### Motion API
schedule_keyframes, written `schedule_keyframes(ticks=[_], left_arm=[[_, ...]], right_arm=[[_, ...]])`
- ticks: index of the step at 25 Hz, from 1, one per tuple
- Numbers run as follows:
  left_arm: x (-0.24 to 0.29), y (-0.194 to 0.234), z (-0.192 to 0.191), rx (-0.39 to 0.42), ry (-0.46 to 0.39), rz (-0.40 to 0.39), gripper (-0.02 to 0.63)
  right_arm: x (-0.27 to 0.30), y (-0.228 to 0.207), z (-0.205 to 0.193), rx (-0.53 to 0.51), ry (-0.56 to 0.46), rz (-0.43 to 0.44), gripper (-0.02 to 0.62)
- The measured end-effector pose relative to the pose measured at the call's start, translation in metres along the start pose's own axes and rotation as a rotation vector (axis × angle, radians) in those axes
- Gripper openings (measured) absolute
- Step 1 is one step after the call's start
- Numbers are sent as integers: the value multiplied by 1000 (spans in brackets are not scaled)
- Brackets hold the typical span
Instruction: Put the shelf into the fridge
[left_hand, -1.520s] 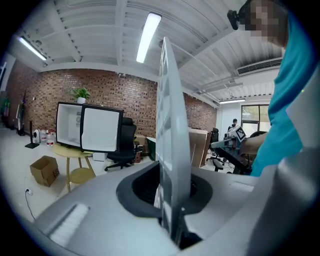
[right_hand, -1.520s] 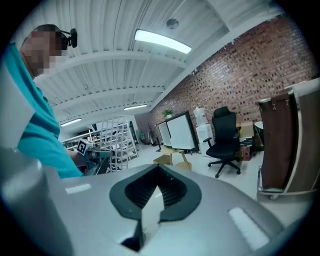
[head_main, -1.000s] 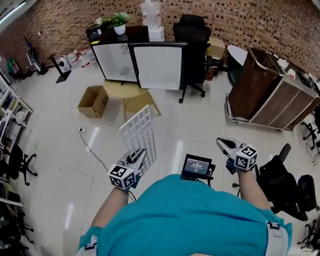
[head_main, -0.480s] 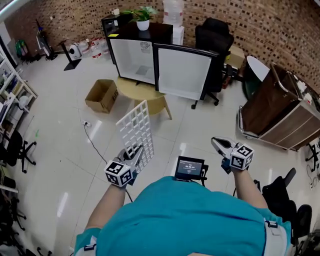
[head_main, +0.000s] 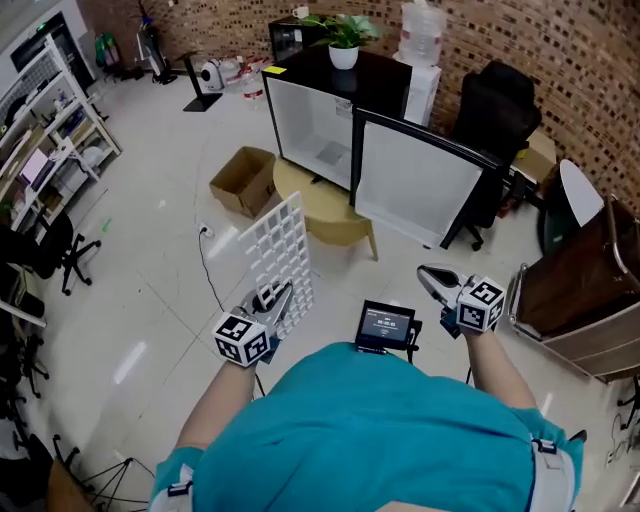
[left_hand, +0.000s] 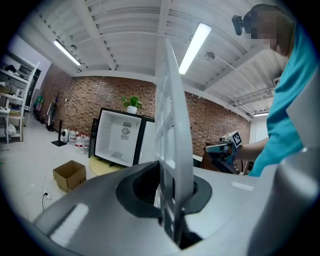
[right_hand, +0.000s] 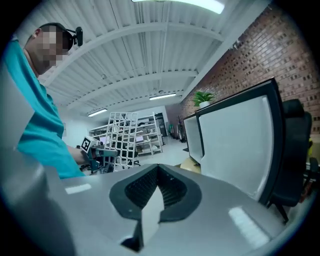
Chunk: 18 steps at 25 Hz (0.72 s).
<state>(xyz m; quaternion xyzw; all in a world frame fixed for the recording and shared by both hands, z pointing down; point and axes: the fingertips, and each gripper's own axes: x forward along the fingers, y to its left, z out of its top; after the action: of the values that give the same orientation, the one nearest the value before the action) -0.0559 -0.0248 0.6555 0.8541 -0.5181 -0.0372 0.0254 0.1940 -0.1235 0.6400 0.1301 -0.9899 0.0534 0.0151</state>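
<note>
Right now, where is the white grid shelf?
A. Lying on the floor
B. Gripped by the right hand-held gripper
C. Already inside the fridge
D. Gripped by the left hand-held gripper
D: the left hand-held gripper is shut on the lower edge of the shelf, holding it on edge in the air, short of the open fridge.

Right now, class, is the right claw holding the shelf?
No, the white wire shelf is clamped in the left claw, while the right claw is shut on nothing.
</note>
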Motion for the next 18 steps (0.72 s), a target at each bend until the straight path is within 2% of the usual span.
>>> schedule_keyframes(ticks=[7,11,15,18], left_arm=[[24,49,-19,-8,8,54,29],[33,102,-16,-32,-23,48,29],[37,171,-1,-41,-12,5,29],[47,218,12,-58,14,-57,29]], right_arm=[[53,-51,-15,-5,12,63,2],[88,-72,-15,14,11,21,2],[143,-78,3,6,19,-31,2],[180,-86,21,12,10,-85,2]])
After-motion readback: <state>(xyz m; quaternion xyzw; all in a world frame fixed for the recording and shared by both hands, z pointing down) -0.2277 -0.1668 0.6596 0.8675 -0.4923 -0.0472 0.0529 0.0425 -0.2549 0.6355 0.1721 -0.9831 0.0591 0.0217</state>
